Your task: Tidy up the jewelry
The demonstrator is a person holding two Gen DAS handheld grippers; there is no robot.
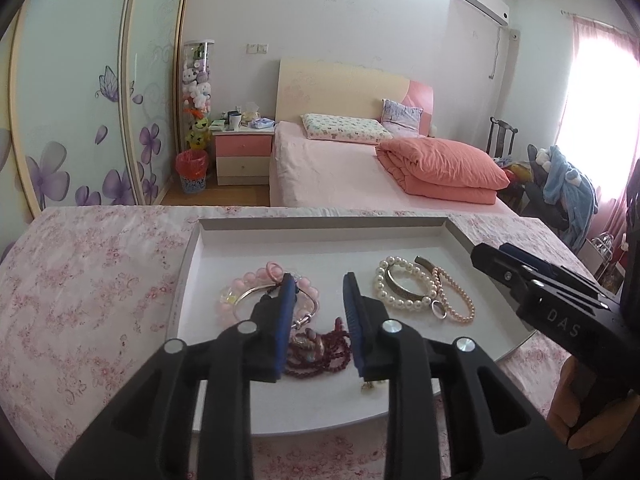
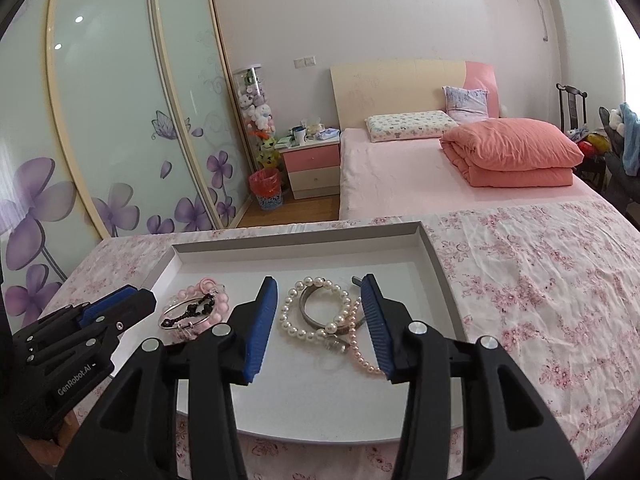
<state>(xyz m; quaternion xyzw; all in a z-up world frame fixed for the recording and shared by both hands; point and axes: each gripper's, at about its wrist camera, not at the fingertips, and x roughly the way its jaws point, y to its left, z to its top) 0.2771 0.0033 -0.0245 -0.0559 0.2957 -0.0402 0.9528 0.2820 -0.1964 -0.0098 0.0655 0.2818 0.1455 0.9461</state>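
White tray already holds your jewelry in tangled heaps: pearl bracelets, pink beads, dark red beads. Sorting remains; left gripper and right gripper hover spread, empty.

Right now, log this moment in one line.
left tongs: open, over red beads | right tongs: open, over pearl bracelet | tray: jewelry in two heaps | nothing held

bracelets in tray
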